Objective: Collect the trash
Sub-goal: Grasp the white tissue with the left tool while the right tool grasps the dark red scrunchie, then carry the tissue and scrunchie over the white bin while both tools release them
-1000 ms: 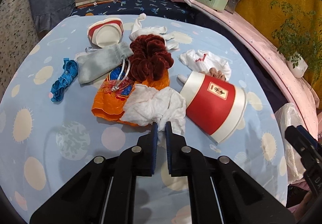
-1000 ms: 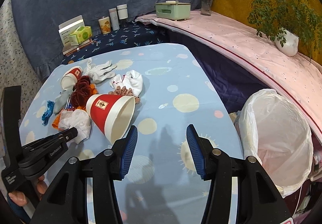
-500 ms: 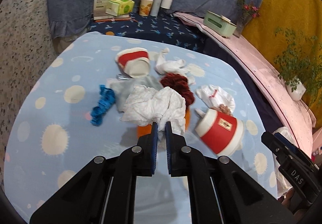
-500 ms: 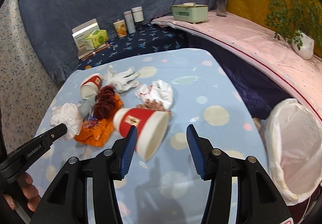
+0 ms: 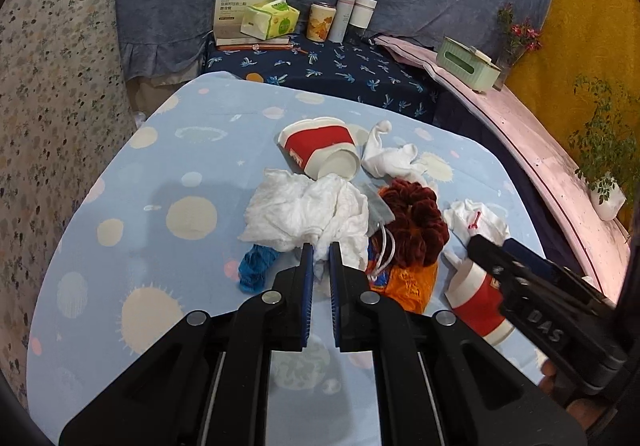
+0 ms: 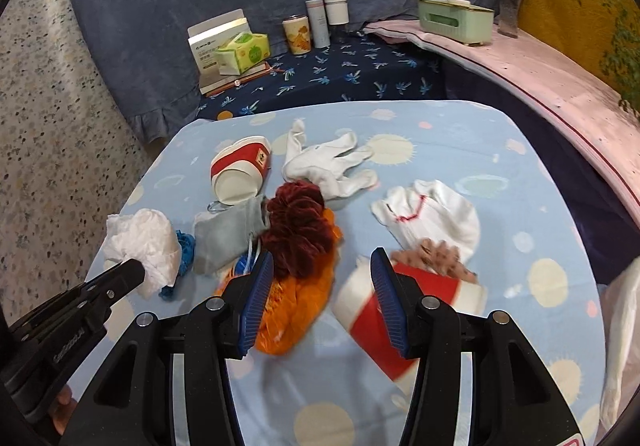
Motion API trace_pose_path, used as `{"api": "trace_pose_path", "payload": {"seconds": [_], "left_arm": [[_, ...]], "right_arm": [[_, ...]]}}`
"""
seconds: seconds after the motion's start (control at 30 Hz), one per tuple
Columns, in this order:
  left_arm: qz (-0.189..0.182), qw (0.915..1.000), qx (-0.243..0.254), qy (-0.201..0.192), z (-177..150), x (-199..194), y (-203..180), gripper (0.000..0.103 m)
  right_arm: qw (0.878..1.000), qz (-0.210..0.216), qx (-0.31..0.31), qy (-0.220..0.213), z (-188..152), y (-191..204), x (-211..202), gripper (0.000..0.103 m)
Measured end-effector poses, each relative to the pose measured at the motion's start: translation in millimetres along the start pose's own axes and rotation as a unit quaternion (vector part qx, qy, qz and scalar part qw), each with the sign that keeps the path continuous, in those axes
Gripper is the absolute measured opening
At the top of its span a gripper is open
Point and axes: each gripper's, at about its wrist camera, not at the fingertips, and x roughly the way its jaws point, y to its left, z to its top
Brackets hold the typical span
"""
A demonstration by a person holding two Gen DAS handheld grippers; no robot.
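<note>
My left gripper (image 5: pixel 318 252) is shut on a crumpled white tissue (image 5: pixel 308 211) and holds it above the table; it also shows in the right wrist view (image 6: pixel 142 240). My right gripper (image 6: pixel 322 266) is open and empty, low over an orange wrapper (image 6: pixel 296 296) and a big red-and-white paper cup (image 6: pixel 394 310) lying on its side. A smaller red-and-white cup (image 6: pixel 240 173), a dark red scrunchie (image 6: pixel 298 219), a grey pouch (image 6: pixel 226 232), white gloves (image 6: pixel 330 165) and a blue ribbon (image 6: pixel 184 246) lie further back.
The table has a light blue cloth (image 6: pixel 460 125). A white bin bag (image 6: pixel 620 346) hangs at the table's right edge. Boxes, a tissue pack (image 6: pixel 240 53) and cans (image 6: pixel 298 33) stand on a dark blue surface behind. A green box (image 6: pixel 454 19) sits on the pink ledge.
My left gripper has lifted the tissue off the pile and drawn back left. My right gripper has moved in over the orange wrapper and big cup.
</note>
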Motion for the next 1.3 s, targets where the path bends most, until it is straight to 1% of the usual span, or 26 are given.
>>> {"api": "trace_pose_path", "payload": {"seconds": [0.17,0.23,0.3,0.33,0.37,0.4,0.43,0.6,0.73,1.03,1.3], "left_arm": [[-0.004,1.0,0.002,0.002,7,11,-2,0.007],[-0.005,1.0,0.002,0.004,9,16,-1,0.007],[-0.005,1.0,0.001,0.008,10,20,-1,0.007],[-0.005,0.9999,0.001,0.009,10,22,-3,0.007],[-0.004,0.9999,0.001,0.01,10,23,-3,0.007],[-0.004,0.9999,0.001,0.01,10,23,-4,0.007],[-0.006,0.9999,0.001,0.01,10,23,-3,0.007],[-0.01,0.9999,0.004,0.004,14,18,-10,0.007],[-0.019,0.9997,0.015,-0.007,17,5,-28,0.007],[-0.052,0.9968,0.055,-0.025,14,-28,-94,0.007],[-0.096,0.9899,0.1,-0.028,-3,-54,-171,0.007]], "right_arm": [[1.0,0.002,0.002,0.02,7,4,31,0.05],[1.0,0.001,0.002,0.03,6,4,44,0.047],[0.999,0.002,0.0,0.039,4,4,53,0.036],[0.999,0.005,-0.001,0.043,4,4,56,0.025],[0.999,0.006,-0.001,0.042,3,3,57,0.019],[0.999,0.007,-0.001,0.039,3,3,55,0.018],[0.999,0.009,-0.001,0.035,4,2,53,0.014],[1.0,0.017,0.007,0.006,13,-5,26,0.009],[1.0,0.014,0.012,-0.025,19,-15,-5,0.007],[0.995,0.002,0.043,-0.089,28,-65,-82,0.006],[0.988,-0.034,0.067,-0.136,18,-125,-151,0.006]]}}
